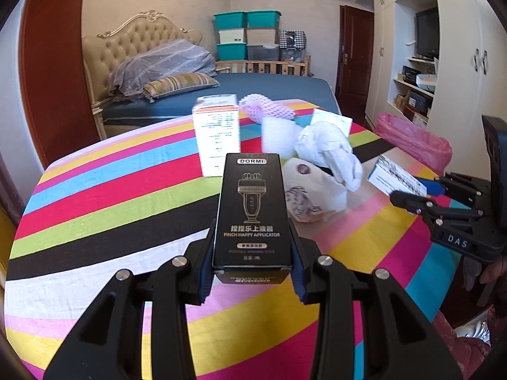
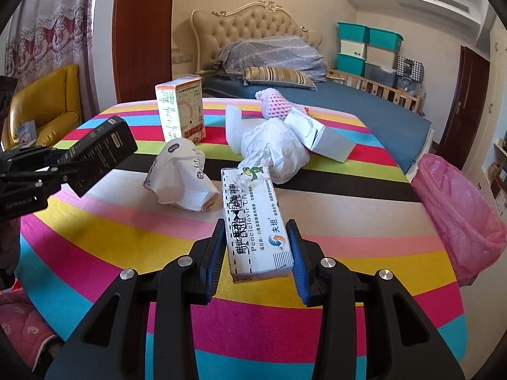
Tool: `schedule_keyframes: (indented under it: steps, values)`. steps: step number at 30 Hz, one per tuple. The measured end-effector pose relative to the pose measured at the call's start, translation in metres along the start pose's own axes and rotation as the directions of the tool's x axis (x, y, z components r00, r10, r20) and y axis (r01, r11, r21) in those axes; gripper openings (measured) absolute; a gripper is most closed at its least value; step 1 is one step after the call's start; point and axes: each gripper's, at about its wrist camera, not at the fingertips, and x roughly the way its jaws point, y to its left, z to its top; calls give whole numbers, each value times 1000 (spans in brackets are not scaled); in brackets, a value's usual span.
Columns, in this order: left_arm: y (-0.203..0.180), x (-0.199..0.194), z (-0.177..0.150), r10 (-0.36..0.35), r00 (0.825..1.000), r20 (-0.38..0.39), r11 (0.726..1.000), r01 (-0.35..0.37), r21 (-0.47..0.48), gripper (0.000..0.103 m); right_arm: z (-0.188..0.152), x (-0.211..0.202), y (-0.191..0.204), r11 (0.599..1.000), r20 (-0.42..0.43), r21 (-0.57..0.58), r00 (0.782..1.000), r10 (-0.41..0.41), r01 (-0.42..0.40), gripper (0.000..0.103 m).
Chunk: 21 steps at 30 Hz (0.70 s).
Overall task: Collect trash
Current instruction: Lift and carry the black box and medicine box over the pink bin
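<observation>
Left wrist view: the left gripper [image 1: 253, 269] has its blue pads pressed against the sides of a black carton [image 1: 252, 215], held lengthwise above the striped tablecloth [image 1: 104, 202] and clear of it. Beyond it, trash is scattered over the table: a tall white box [image 1: 217, 136], a pink foam net [image 1: 266, 109], a white foam piece [image 1: 279, 139], crumpled white paper [image 1: 329, 152] and a printed paper bag [image 1: 312, 196]. At the right edge the right gripper [image 1: 415, 194] carries a small white box [image 1: 396, 179], with the pink-lined bin [image 1: 415, 139] just past the table's rim. Right wrist view: the right gripper [image 2: 255, 253] is closed narrowly on the same carton, a white medicine box [image 2: 253, 218], lifted off the cloth; the left gripper [image 2: 63, 166] with its black carton [image 2: 101, 152] shows at the left. The pink bag of the bin [image 2: 456, 215] stands beside the table at the right, its inside hidden from here. Judging by this, two pieces are picked up but not yet dropped in, and at least six items, including a silver-white box [image 2: 320, 136], remain on the table, so collection looks to be in its early or middle part.
</observation>
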Motion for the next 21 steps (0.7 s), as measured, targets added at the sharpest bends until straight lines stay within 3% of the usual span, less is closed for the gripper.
schedule_keyframes:
  steps: [21]
  values:
    - [-53,16,13,-104,994,-42,988,108,111,38,-3,-31,-38,996,69,81,996,-49,43,38]
